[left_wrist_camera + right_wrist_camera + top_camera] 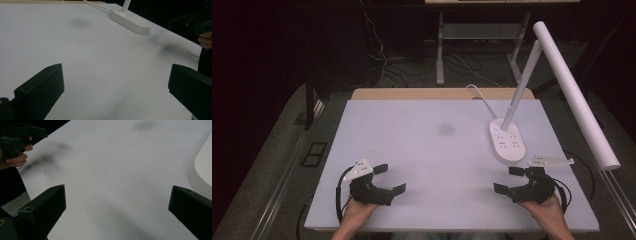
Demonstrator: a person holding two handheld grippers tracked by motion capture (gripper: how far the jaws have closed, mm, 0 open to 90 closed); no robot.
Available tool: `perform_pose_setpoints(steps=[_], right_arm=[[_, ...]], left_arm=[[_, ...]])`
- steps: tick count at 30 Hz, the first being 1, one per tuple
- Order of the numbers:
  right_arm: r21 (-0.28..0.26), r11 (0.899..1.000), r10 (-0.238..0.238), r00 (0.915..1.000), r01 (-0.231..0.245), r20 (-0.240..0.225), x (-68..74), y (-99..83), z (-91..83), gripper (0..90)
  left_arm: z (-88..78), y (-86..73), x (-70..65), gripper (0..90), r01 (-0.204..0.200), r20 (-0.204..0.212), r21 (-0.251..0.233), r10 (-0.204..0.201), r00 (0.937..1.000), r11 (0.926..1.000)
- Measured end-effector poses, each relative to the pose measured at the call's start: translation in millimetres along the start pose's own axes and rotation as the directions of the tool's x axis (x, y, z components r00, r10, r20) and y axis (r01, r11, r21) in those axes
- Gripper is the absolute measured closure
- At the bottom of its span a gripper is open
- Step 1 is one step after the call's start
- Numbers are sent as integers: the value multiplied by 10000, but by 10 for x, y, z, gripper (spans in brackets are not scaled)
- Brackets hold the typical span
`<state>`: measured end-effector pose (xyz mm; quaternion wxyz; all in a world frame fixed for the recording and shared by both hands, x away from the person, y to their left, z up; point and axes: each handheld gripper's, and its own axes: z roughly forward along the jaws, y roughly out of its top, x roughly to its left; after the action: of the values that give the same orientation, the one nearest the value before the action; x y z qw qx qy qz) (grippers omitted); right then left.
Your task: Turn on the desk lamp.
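My left gripper (390,178) rests low over the front left of the white table (432,135), jaws wide apart and pointing right, nothing between them. My right gripper (508,180) sits at the front right, jaws wide apart and pointing left, also holding nothing. In the left gripper view my own gripper (116,86) frames bare tabletop, with the other hand and its gripper (197,22) at the far right. In the right gripper view my gripper (117,207) frames bare tabletop too, and the other hand's gripper (22,135) is at the upper left.
A white desk lamp stands at the right: its oval base (507,141) just beyond my right gripper, its base (130,21) also far off in the left gripper view, and its long tube head (574,95) overhangs the right edge. A faint grey smudge (445,129) marks the table's middle.
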<state>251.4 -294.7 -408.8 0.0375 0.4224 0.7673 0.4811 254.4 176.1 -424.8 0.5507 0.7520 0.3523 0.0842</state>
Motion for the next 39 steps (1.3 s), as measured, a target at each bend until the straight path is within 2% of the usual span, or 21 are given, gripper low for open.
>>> perform_pose_setpoints(steps=[12,32,39], right_arm=[[242,9994,-233,9997,232,24,-3,124,-1,9],[665,9972,-352,9994,346,72,-135,372,-29,9],[601,9973,-436,9988,422,236,-188,497,-82,9]], left_arm=[[12,0,16,0,9,-46,57,-8,10000,10000],[13,-4,8,0,-60,-114,94,61,9999,9999],[11,-7,9,0,-25,-156,114,27,9999,9999]])
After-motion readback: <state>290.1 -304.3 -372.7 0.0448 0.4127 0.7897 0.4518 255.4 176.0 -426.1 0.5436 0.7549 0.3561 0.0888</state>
